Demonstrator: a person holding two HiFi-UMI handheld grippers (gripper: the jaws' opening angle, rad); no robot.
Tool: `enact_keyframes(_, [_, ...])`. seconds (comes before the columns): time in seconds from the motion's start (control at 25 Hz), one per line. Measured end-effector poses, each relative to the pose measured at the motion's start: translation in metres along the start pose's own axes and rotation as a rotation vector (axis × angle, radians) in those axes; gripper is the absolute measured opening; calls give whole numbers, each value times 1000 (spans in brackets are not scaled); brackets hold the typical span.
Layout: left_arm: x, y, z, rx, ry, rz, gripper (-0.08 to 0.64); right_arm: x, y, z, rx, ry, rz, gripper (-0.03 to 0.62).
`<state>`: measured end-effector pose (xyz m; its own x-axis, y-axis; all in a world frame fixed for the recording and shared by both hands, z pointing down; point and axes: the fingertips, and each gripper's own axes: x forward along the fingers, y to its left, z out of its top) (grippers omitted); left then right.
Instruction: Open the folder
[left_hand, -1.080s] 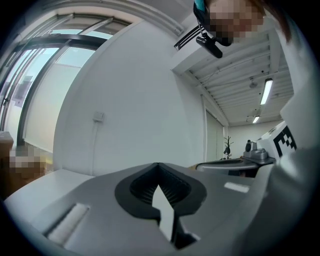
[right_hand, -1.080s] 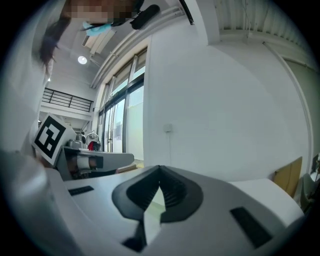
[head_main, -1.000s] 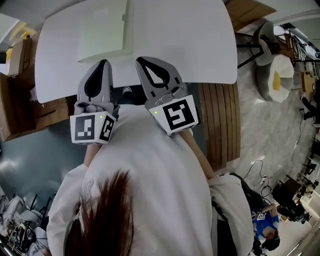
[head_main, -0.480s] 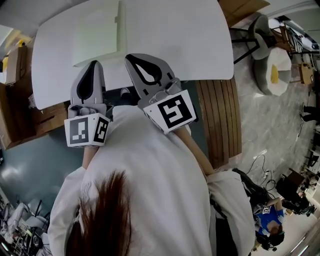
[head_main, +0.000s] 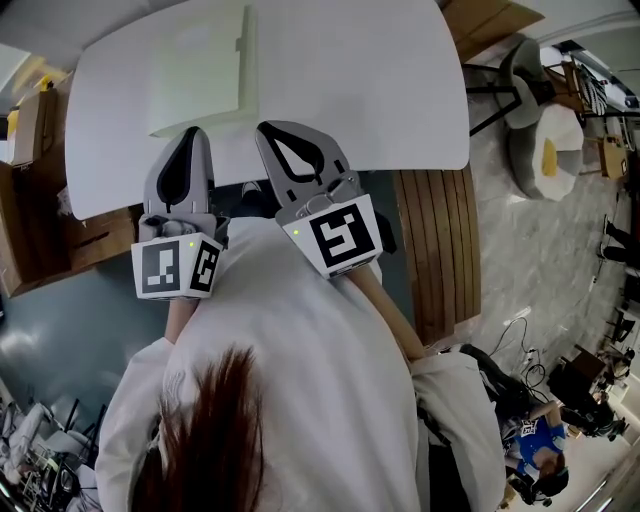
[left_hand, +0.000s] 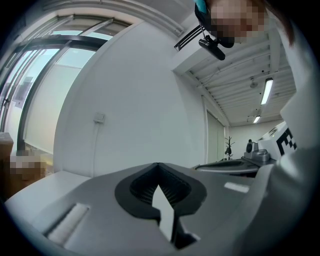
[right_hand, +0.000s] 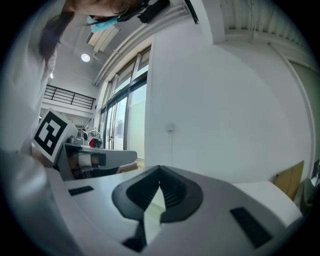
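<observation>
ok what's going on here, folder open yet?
Not yet. A person holds a gripper in each hand at the near edge of the white table. The left gripper and right gripper both have their fingers shut with nothing between them, and both point level. The pale folder lies flat and looks closed on the table just beyond them; neither gripper has hold of it.

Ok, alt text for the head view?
Seen from above, a person in a white top holds the left gripper and right gripper, both shut and empty, at the near edge of a white table. A pale folder lies flat on it, just beyond the left gripper.
</observation>
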<state>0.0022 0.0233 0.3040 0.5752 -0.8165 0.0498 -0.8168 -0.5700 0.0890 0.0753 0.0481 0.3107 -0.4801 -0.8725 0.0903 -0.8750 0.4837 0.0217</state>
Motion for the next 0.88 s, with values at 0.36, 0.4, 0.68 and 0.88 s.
enact_keyframes(0.36, [-1, -3, -9, -2, 36, -21, 8, -4, 0, -11, 21, 32, -15, 7])
enact_keyframes(0.4, [0, -4, -9, -2, 41, -25, 8, -4, -1, -11, 25, 32, -18, 7])
enact_keyframes(0.68, [-4, -13, -11, -10, 36, -39, 8, -9, 4, -18, 46, 43, -24, 6])
enact_keyframes(0.88, [-9, -10, -11, -15, 30, -21, 8, -10, 7, -17, 40, 38, -19, 7])
